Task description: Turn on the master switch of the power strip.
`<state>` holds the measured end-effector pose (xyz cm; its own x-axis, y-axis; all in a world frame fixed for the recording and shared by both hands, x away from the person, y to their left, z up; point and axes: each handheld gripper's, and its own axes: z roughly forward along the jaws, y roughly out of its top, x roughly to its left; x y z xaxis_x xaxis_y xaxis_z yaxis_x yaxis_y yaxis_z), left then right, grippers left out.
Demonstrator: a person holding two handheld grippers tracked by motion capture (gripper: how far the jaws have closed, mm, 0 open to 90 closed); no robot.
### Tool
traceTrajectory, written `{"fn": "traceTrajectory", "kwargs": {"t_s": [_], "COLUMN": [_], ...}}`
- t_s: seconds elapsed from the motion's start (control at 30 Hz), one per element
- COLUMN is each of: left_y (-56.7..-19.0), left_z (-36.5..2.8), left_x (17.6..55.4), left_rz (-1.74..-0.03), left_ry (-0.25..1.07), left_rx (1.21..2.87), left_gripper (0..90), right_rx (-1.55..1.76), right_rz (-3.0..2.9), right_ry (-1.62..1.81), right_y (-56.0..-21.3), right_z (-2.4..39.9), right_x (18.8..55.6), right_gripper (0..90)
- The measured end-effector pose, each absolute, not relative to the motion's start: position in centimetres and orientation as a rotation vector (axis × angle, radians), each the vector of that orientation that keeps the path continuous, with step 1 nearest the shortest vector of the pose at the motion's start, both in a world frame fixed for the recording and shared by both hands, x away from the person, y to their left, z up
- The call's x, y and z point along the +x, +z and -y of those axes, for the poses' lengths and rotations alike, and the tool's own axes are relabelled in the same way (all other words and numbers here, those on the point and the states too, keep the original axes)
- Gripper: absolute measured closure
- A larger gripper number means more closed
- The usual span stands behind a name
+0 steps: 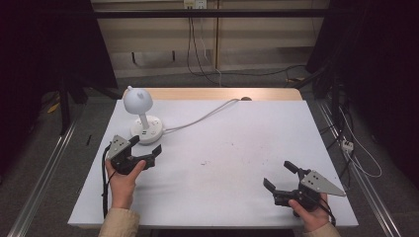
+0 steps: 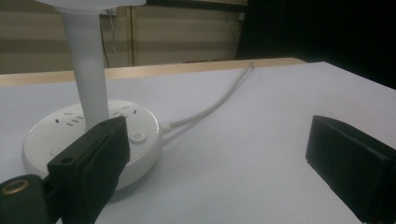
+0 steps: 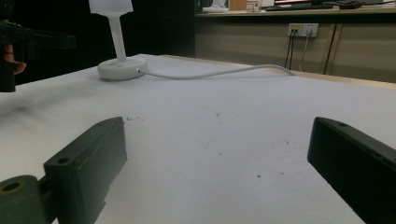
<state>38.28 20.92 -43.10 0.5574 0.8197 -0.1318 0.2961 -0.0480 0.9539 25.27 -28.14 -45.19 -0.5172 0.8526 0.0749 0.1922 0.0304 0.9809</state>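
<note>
White tabletop (image 1: 222, 163) with a wooden strip along the far edge, pretty bare really. Over on the left side sits a small white plastic desk lamp with a round base and dome shade (image 1: 140, 111), sockets and a button on that base, its white cord (image 1: 202, 117) snaking off toward the far edge. The left gripper (image 1: 147, 144) is right at the lamp base, jaws wide apart, gripping nothing; one jaw is just in front of the base, can't tell if it touches. Way over near the right front corner, the right gripper (image 1: 279, 175) hovers low over bare table, jaws also spread wide, empty
</note>
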Motion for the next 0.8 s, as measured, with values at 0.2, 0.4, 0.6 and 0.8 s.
{"fn": "traceTrajectory", "kwargs": {"t_s": [0.2, 0.4, 0.6, 0.8], "left_y": [-43.2, -43.1, -43.2, -43.4], "left_z": [-20.7, -20.4, -20.4, -20.4], "left_x": [38.8, 39.3, 39.8, 40.3], "left_rz": [-0.97, -0.973, -0.987, -0.989], "left_ry": [0.553, 0.564, 0.602, 0.622], "left_rx": [1.618, 1.623, 1.628, 1.641], "left_gripper": [7.3, 9.9, 15.8, 27.1], "right_rx": [1.06, 1.061, 1.059, 1.061], "right_rz": [-1.756, -1.754, -1.751, -1.75], "right_ry": [1.527, 1.528, 1.533, 1.538], "right_y": [-45.2, -45.2, -45.1, -45.1], "right_z": [28.2, 28.3, 28.3, 28.3], "right_x": [25.3, 25.3, 25.2, 25.1], "right_gripper": [4.0, 4.1, 4.2, 4.3]}}
